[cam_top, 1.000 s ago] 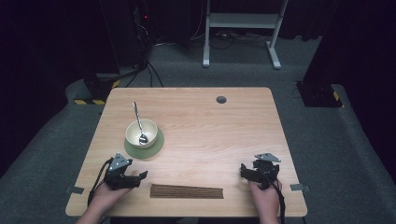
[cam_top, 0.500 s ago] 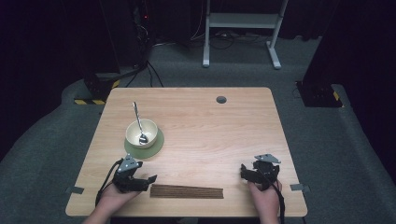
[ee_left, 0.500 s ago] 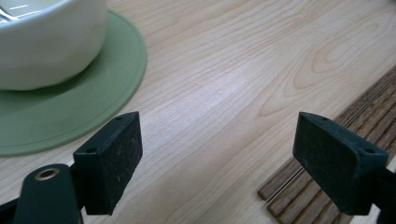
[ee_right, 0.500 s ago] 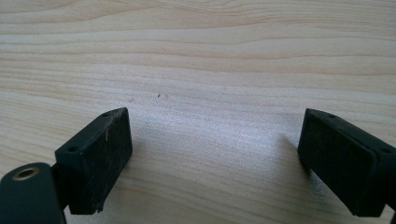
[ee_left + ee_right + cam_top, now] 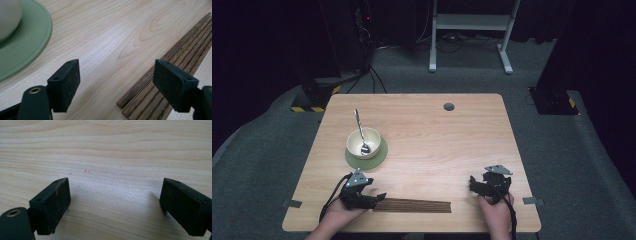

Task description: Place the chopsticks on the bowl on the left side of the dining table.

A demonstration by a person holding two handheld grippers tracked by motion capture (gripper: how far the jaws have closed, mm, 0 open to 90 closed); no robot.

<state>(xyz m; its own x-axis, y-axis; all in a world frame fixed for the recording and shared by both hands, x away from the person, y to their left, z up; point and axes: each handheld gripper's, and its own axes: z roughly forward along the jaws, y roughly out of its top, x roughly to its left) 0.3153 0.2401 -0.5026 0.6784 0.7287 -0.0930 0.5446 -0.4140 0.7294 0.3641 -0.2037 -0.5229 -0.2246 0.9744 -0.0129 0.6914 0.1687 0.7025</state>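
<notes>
At the tabletop's (image 5: 422, 130) near edge the left hand-held gripper (image 5: 379, 198), jaws wide and just closing slightly on nothing, meets the chopsticks' (image 5: 414, 205) left end, the right hand-held gripper (image 5: 472, 183) gapes empty over bare wood, and beyond stands a bowl (image 5: 363, 142) with spoon (image 5: 360, 131) on a green mat (image 5: 381, 156).

Tally of what sits on the worktop

One wooden worktop (image 5: 437, 145) carries one cream bowl (image 5: 363, 141), one green saucer (image 5: 379, 159) beneath it and one metal spoon (image 5: 360, 131) in the bowl. One bundle of dark wooden chopsticks (image 5: 414, 205) lies near the front edge; in the left gripper view at least five sticks can be made out side by side, though the exact number cannot be told. Two hand-held grippers are present, the left gripper (image 5: 381, 196) and the right gripper (image 5: 472, 182), each with two black jaws. One round grommet hole (image 5: 449, 106) marks the far side.
</notes>
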